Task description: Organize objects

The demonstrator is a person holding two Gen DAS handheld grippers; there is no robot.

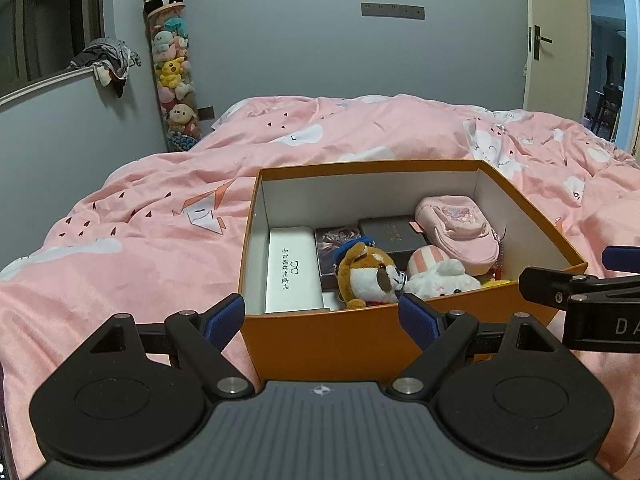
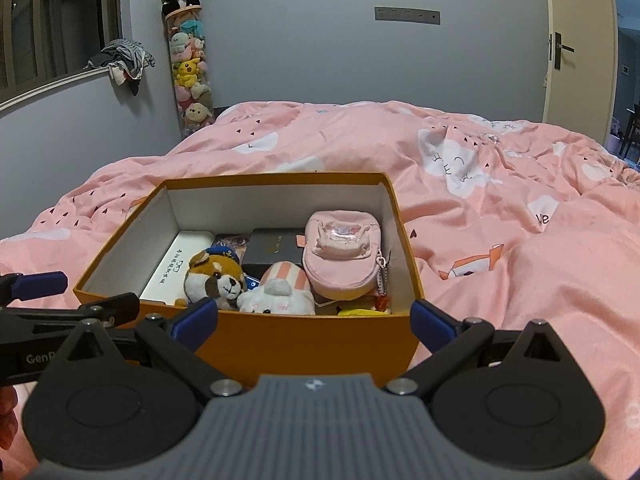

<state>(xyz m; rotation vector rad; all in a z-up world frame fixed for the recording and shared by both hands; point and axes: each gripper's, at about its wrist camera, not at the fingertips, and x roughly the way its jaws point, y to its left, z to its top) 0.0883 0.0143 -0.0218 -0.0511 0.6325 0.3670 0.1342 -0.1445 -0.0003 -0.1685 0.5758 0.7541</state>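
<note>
An open orange box (image 1: 352, 332) (image 2: 312, 340) sits on the pink bed. Inside lie a white glasses case (image 1: 294, 270) (image 2: 172, 270), a brown fox plush (image 1: 368, 276) (image 2: 214, 280), a white bunny plush (image 1: 440, 278) (image 2: 278, 298), a pink mini backpack (image 1: 460, 230) (image 2: 340, 254) and dark boxes (image 1: 390, 234) (image 2: 274, 248). My left gripper (image 1: 322, 316) is open and empty, just before the box's near wall. My right gripper (image 2: 314, 320) is open and empty, at the same near wall. Each gripper shows in the other's view, the right one (image 1: 592, 284) and the left one (image 2: 40, 300).
The pink duvet (image 1: 140, 240) (image 2: 520, 260) covers the bed around the box. A tall clear tube of plush toys (image 1: 174, 76) (image 2: 188, 68) with a panda on top stands at the grey wall. Clothes hang on the window sill (image 1: 108, 60). A door (image 2: 576, 48) is at right.
</note>
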